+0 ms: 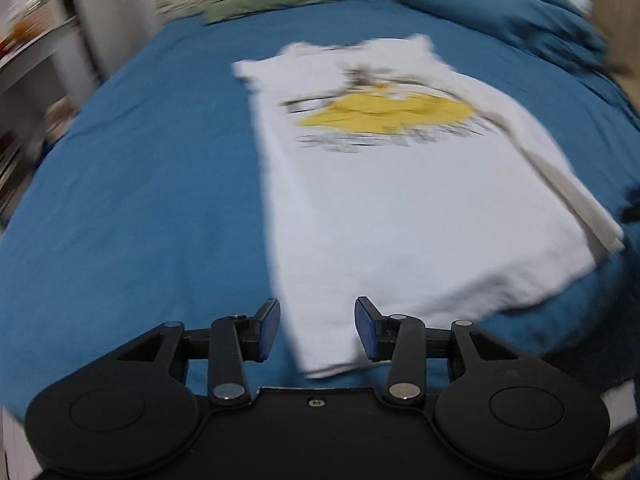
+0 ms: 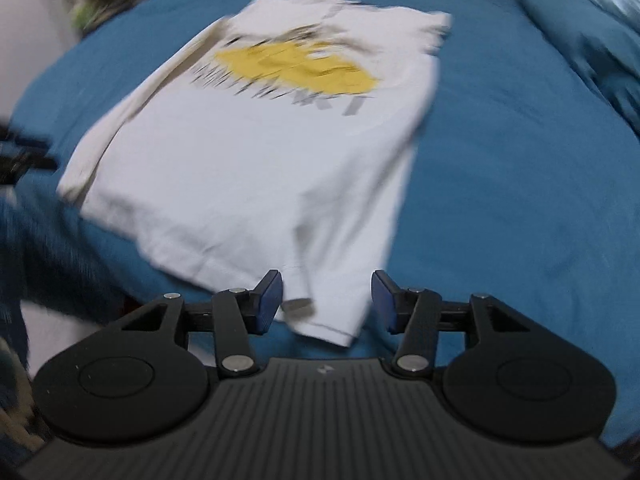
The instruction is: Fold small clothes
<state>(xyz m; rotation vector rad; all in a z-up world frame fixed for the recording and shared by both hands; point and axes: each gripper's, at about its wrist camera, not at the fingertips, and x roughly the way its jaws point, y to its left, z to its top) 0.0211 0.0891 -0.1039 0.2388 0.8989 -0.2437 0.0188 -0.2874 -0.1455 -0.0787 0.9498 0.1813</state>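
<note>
A small white T-shirt (image 1: 400,208) with a yellow print lies flat on the blue bed cover (image 1: 140,200). One side is folded in along its length. My left gripper (image 1: 317,326) is open and empty, just above the shirt's near hem corner. In the right wrist view the same shirt (image 2: 256,160) lies ahead, its near hem corner between the open fingers of my right gripper (image 2: 327,300). Neither gripper holds cloth. Both views are blurred by motion.
Blue pillows (image 1: 500,12) and a pale green cushion (image 1: 264,4) lie at the far end of the bed. White shelving (image 1: 32,64) stands at the left. Blue cover (image 2: 520,200) extends right of the shirt.
</note>
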